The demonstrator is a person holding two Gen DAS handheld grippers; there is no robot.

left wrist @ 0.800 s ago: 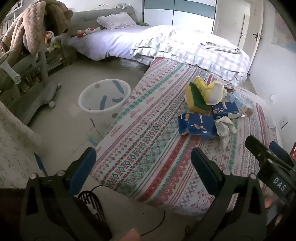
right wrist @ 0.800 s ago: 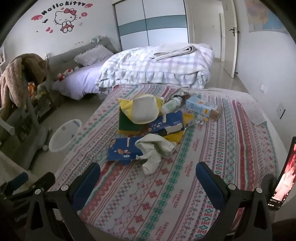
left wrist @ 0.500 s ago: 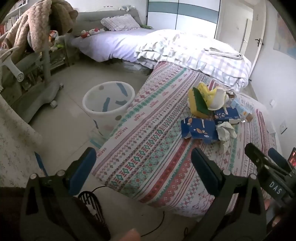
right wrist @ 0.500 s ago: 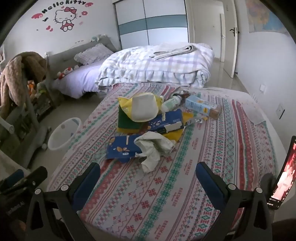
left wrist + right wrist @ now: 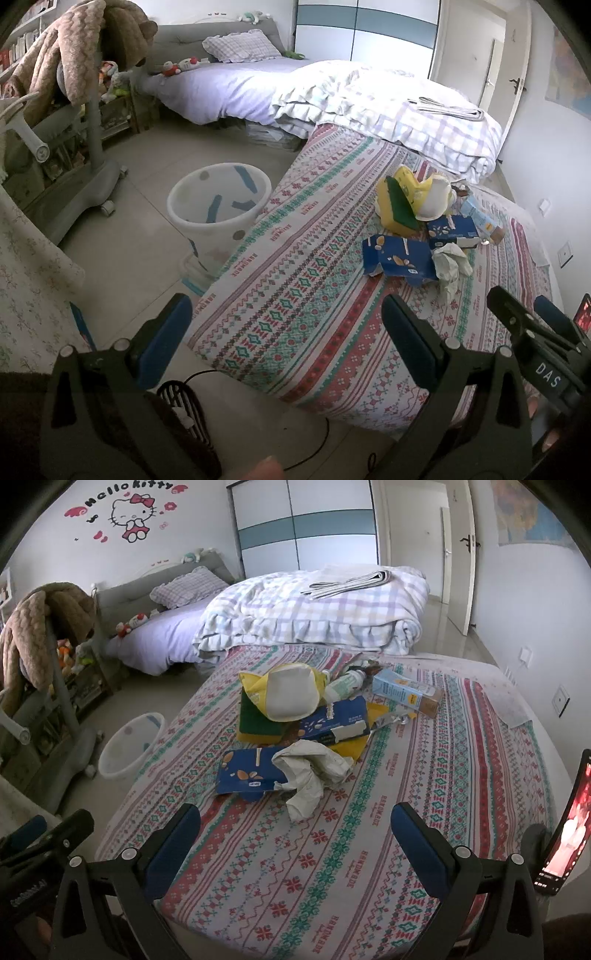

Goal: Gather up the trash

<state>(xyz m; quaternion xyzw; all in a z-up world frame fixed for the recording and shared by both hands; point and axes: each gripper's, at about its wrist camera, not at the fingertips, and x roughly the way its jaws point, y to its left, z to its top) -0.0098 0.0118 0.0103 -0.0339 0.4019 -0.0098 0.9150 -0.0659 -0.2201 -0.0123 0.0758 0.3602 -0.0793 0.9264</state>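
Observation:
A pile of trash lies on the patterned bed cover (image 5: 424,775): a crumpled white paper (image 5: 314,771), a flattened blue carton (image 5: 247,775), a second blue carton (image 5: 332,723), a yellow-green bag with a white bowl (image 5: 288,698), a light blue box (image 5: 406,692) and a small bottle (image 5: 343,683). The pile also shows in the left wrist view (image 5: 417,229). A white trash bin (image 5: 218,206) stands on the floor left of the bed; it shows in the right wrist view too (image 5: 129,746). My left gripper (image 5: 288,332) is open and empty over the bed's near corner. My right gripper (image 5: 295,834) is open and empty, just short of the crumpled paper.
A chair draped with a brown blanket (image 5: 74,66) stands left of the bin. A folded plaid quilt (image 5: 314,609) lies beyond the pile. A phone on a stand (image 5: 565,819) is at the bed's right edge. A cable and small fan (image 5: 184,406) lie on the floor.
Both grippers have drawn back a little and turned slightly; the bin and pile sit farther right and lower in the left view. Both stay open and empty.

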